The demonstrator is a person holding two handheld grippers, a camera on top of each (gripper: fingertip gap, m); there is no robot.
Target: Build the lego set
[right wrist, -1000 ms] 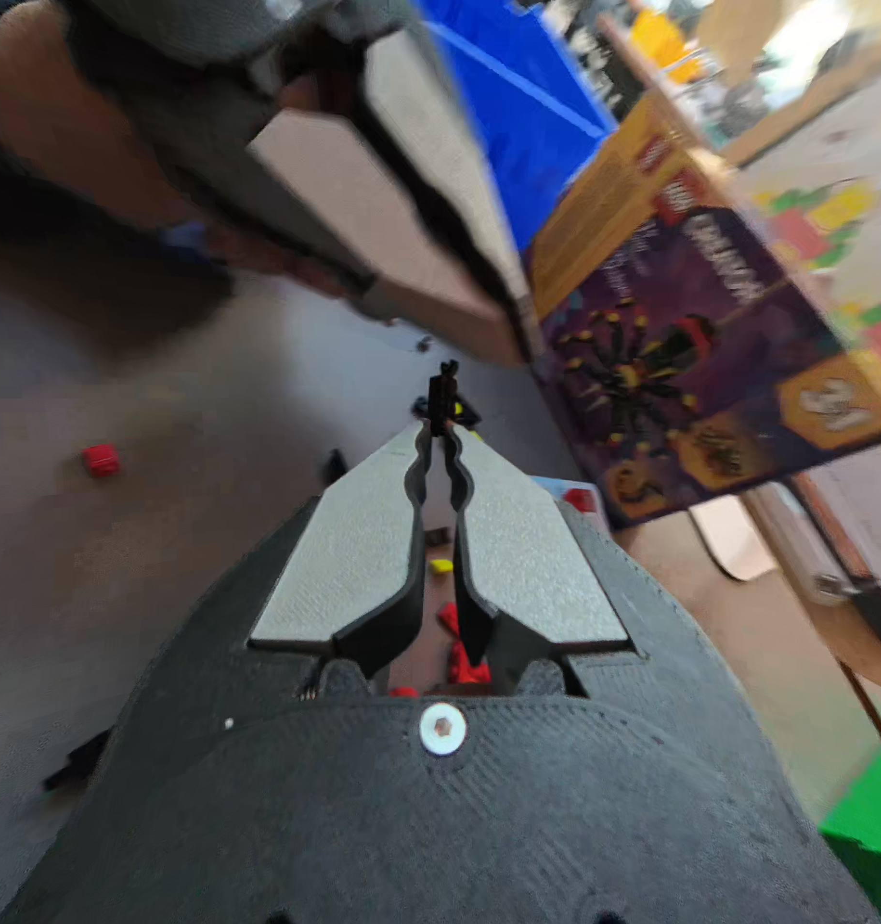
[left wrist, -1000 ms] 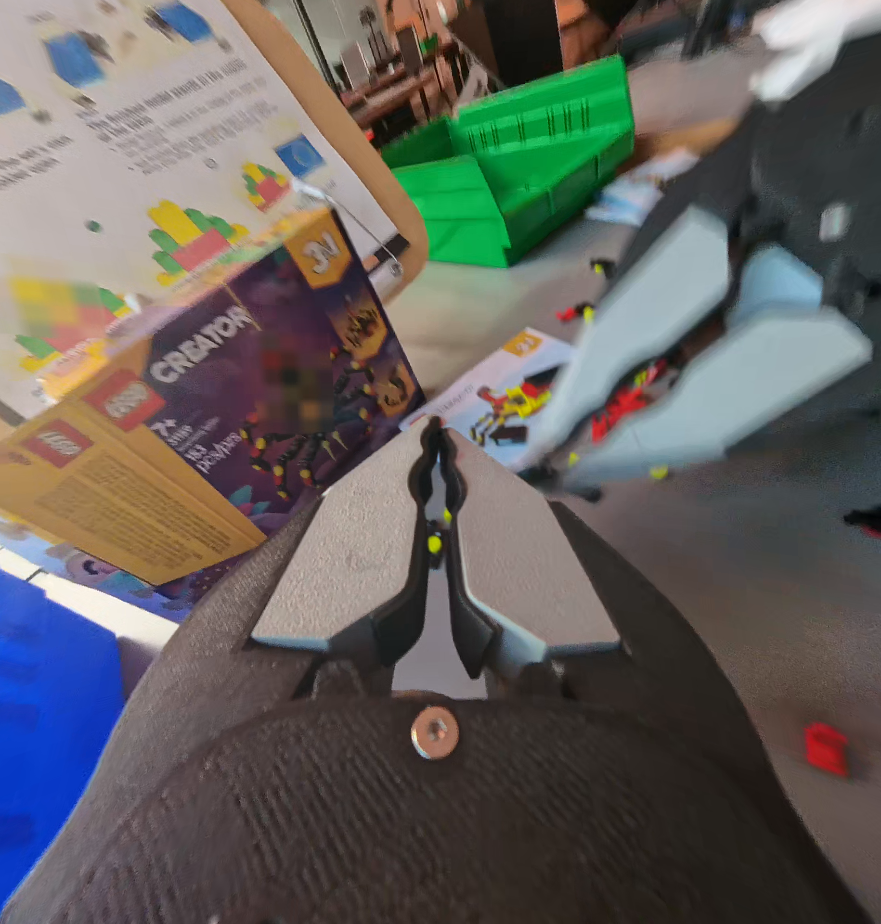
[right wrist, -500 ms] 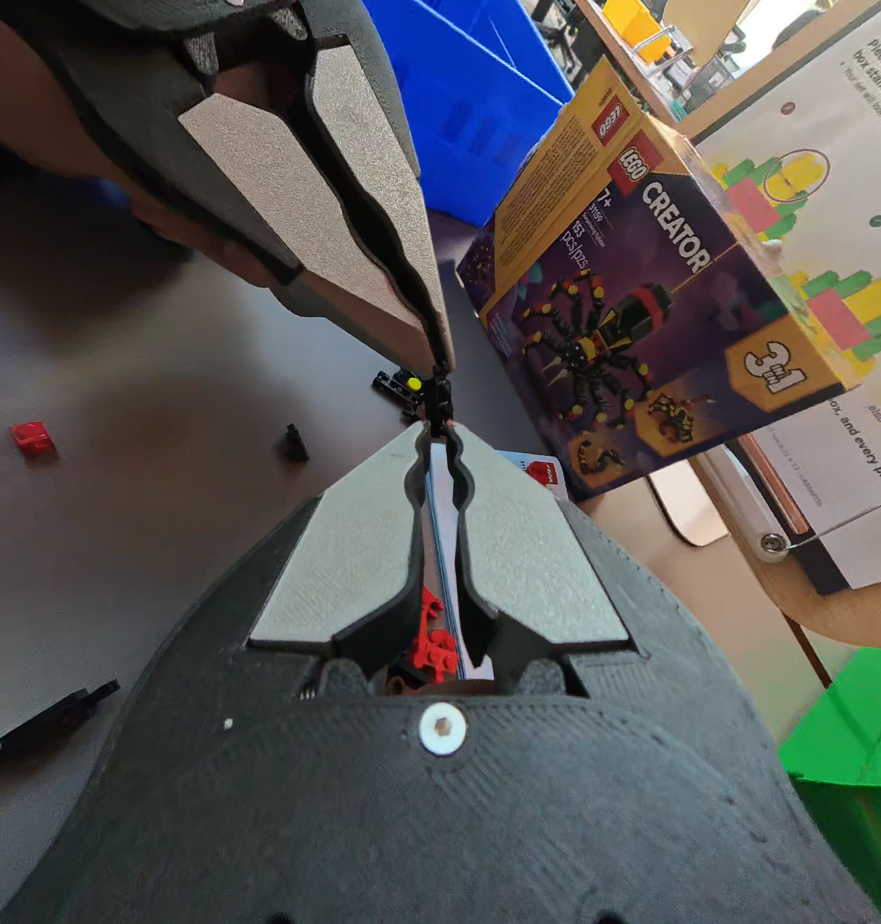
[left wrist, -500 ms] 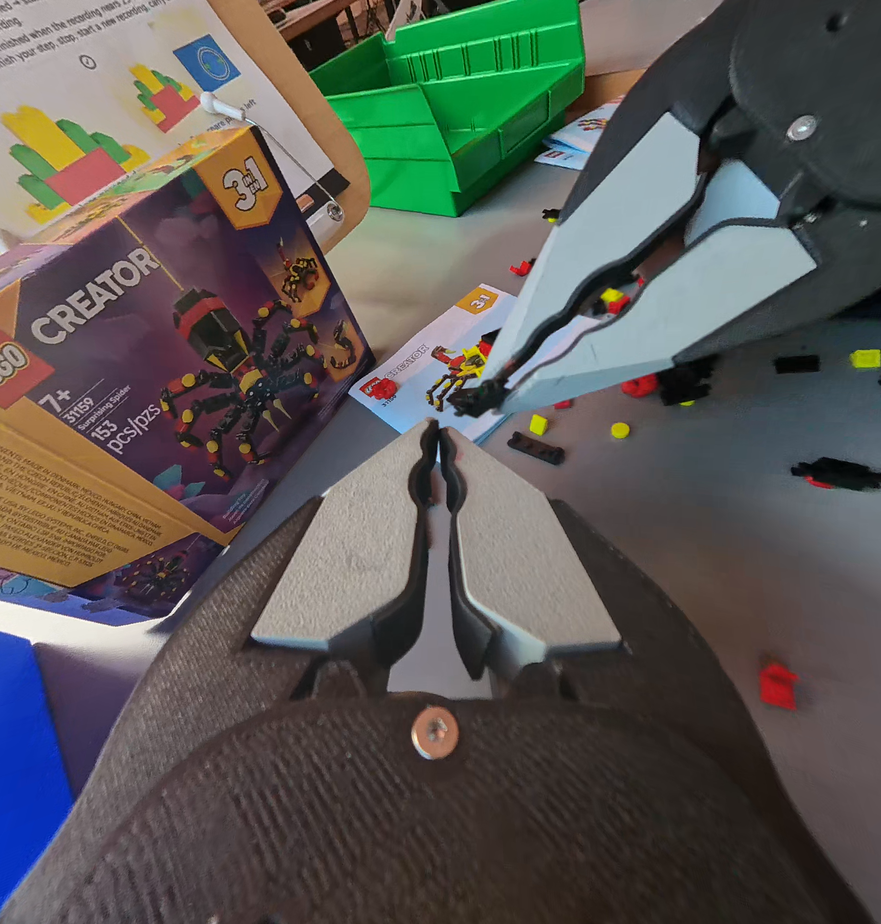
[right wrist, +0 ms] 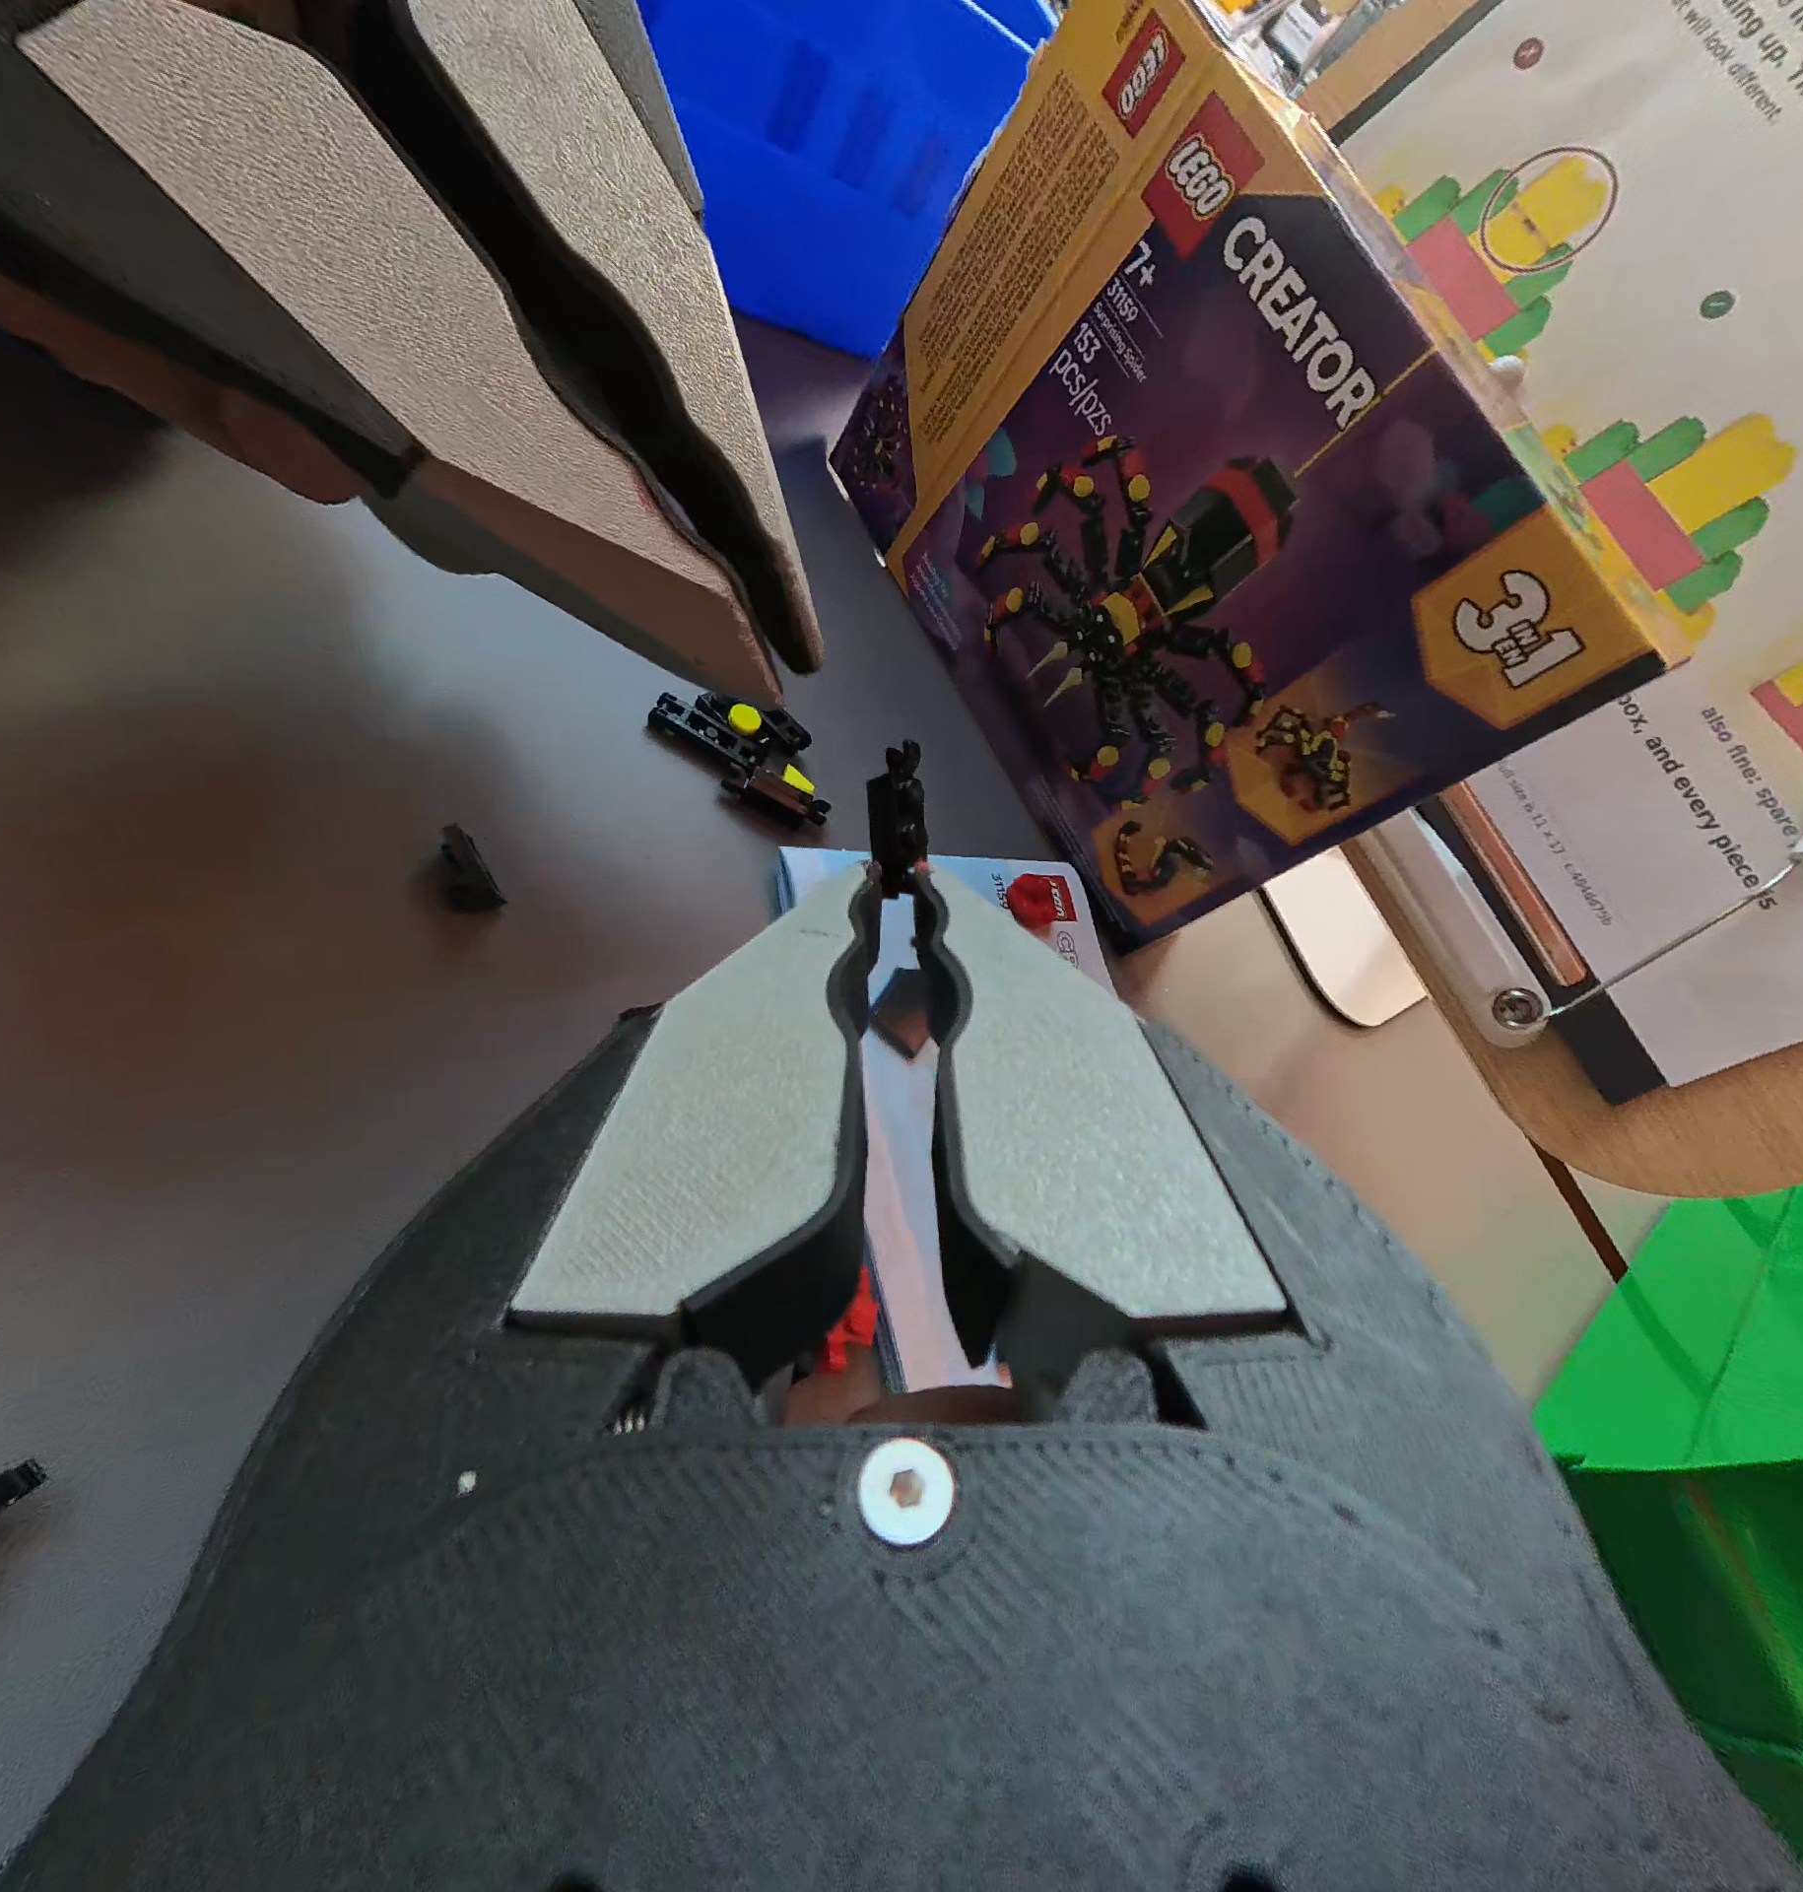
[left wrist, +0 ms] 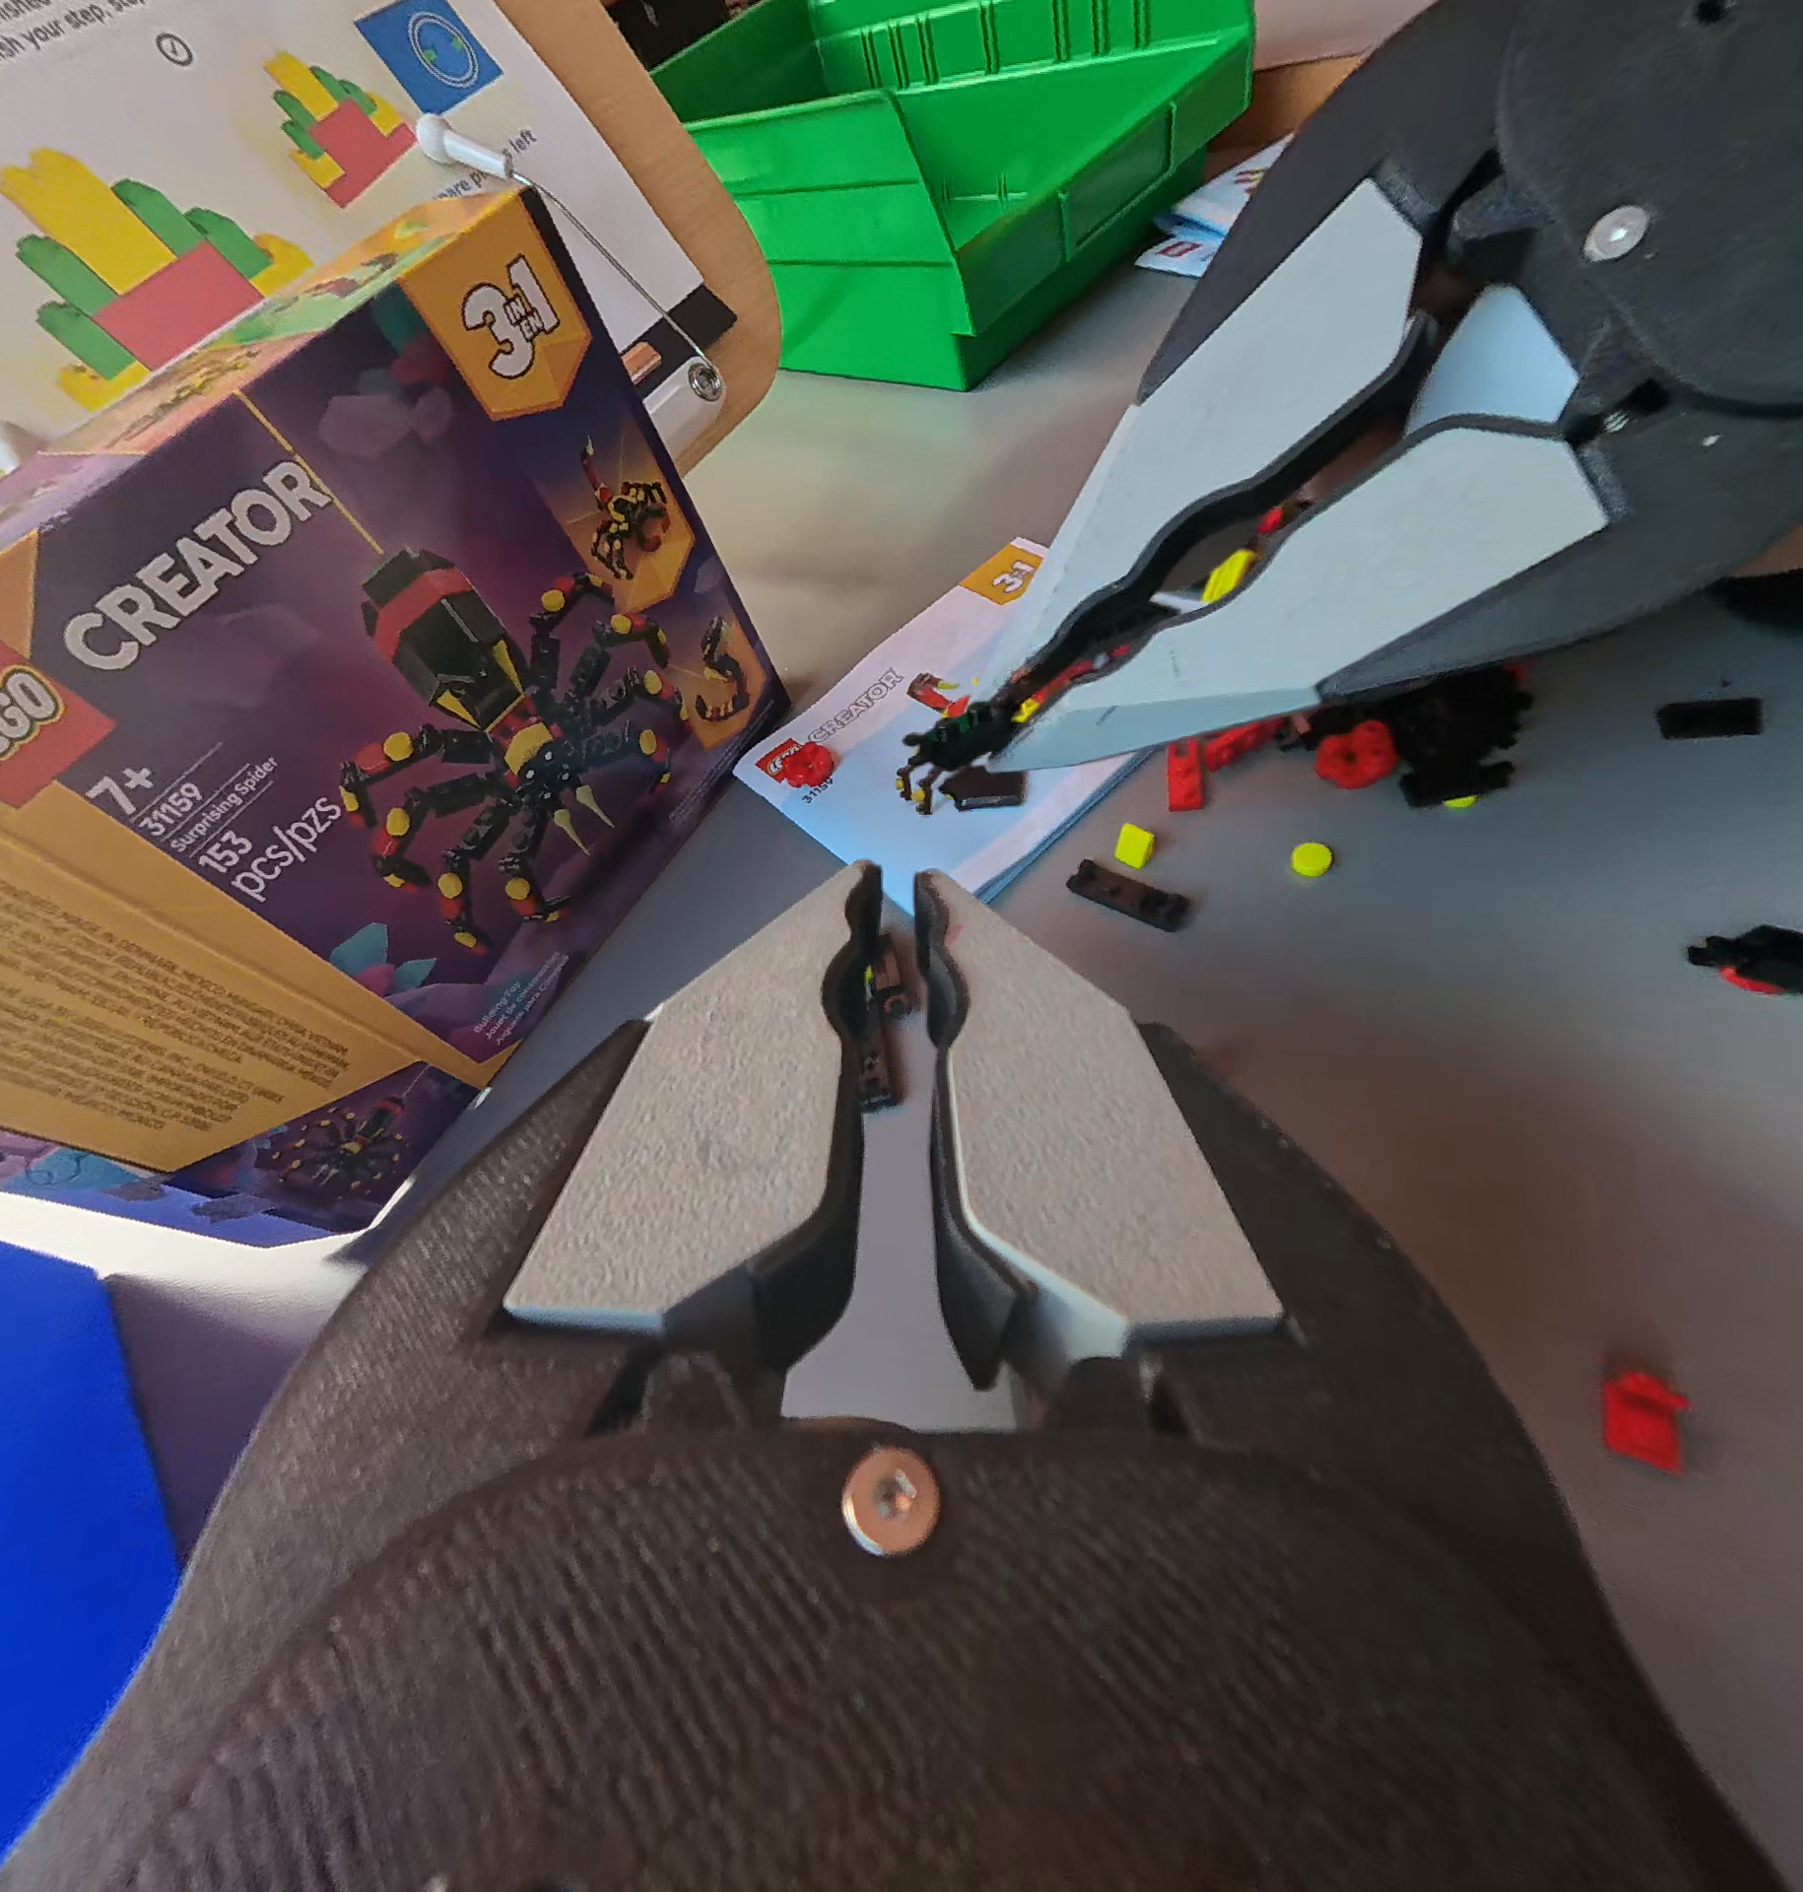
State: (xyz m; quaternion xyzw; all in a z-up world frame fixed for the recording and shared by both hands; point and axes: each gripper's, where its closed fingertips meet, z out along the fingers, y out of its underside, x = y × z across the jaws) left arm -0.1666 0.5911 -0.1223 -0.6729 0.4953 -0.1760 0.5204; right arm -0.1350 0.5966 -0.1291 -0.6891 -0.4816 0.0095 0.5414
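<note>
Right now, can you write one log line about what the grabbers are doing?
right gripper: shut on small black lego piece | left gripper: open above black-and-yellow lego assembly

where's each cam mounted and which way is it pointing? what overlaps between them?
Left wrist view: sits on the left gripper, looking along its fingers over the grey table toward the instruction booklet and green bin; the right gripper enters from upper right.
Right wrist view: sits on the right gripper, which pinches a small black assembly, facing the blue bin; the left gripper hangs at upper left with a bit of hand behind it.
Shared: the Lego box, the clipboard sheet, the booklet, both grippers.
</note>
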